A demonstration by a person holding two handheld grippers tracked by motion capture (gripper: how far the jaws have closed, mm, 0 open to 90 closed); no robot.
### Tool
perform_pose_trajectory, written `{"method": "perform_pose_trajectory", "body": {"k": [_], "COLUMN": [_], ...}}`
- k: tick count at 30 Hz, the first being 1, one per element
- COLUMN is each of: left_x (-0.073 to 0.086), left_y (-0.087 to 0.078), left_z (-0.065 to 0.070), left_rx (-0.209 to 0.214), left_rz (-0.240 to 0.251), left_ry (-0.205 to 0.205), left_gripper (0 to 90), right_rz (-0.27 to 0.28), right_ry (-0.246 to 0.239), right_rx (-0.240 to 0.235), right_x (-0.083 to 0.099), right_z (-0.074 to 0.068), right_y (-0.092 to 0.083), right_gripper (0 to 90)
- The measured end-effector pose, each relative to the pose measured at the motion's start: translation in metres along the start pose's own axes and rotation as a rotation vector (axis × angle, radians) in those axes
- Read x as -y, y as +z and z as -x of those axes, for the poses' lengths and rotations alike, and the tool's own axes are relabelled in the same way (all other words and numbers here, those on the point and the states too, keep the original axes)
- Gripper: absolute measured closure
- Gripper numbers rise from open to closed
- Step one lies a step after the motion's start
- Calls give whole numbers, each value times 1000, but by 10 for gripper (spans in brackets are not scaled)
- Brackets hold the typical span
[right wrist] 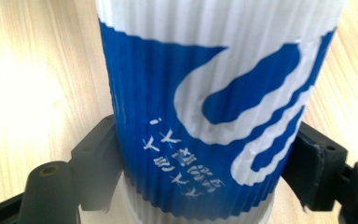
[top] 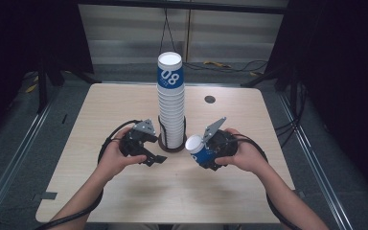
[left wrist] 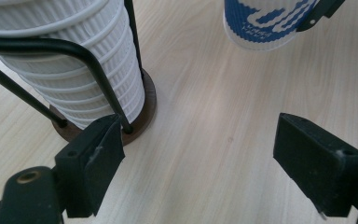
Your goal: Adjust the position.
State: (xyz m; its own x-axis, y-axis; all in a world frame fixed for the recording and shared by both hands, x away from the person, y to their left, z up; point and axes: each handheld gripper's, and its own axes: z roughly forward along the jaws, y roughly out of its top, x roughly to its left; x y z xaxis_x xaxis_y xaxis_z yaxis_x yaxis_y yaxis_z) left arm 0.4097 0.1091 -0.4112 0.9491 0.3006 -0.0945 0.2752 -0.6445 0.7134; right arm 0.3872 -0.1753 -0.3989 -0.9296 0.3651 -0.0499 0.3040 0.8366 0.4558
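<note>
Our right hand-held gripper [top: 206,154] clamps a blue-and-white ribbed paper cup [top: 197,148], our left hand-held gripper [top: 149,154] gapes empty beside the tall white cup stack [top: 170,103]; a careless nudge could topple it.

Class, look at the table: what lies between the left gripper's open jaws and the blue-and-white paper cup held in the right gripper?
Only bare wooden tabletop. The left gripper view shows it between the left gripper and the paper cup; the cup stack stands aside.
</note>
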Motion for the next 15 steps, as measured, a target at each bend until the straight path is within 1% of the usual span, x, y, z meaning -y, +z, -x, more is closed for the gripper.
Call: {"method": "perform_pose_trajectory", "body": {"k": [1,2,3,4,5,7,8,9,10,13,15], "left_x": [0,0,0,-1,-1,-2,-3,-3,-3,-4,-4], "left_y": [0,0,-1,-1,-2,-2,-1,-1,0,0,0], "left_z": [1,2,3,3,3,5,7,7,9,11,13], "left_rx": [6,5,8,8,13,22,21,30,32,45,46], "left_rz": [11,5,4,4,3,15,10,5,9,-11,-5], "left_ry": [-8,-2,-2,8,8,3,6,20,13,36,28], "left_gripper": [159,159,158,159,158,158,159,158,158,158,159], "right_rz": [-7,-7,-22,-30,-39,-49,-53,-51,-58,-73,-76], "right_ry": [1,-11,-14,-27,-34,-39,-50,-61,-57,-67,-81], "right_rx": [-3,-8,-9,-7,-10,-15,-15,-13,-19,-16,-21], "right_x": [-2,-3,-4,-6,-7,-9,-10,-11,-11,-13,-13], "right_z": [-1,-2,-4,-5,-7,-9,-10,-10,-11,-12,-12], "right_y": [0,1,1,2,2,2,2,2,2,3,4], "right_gripper": [221,221,221,221,221,221,221,221,221,221,221]}}
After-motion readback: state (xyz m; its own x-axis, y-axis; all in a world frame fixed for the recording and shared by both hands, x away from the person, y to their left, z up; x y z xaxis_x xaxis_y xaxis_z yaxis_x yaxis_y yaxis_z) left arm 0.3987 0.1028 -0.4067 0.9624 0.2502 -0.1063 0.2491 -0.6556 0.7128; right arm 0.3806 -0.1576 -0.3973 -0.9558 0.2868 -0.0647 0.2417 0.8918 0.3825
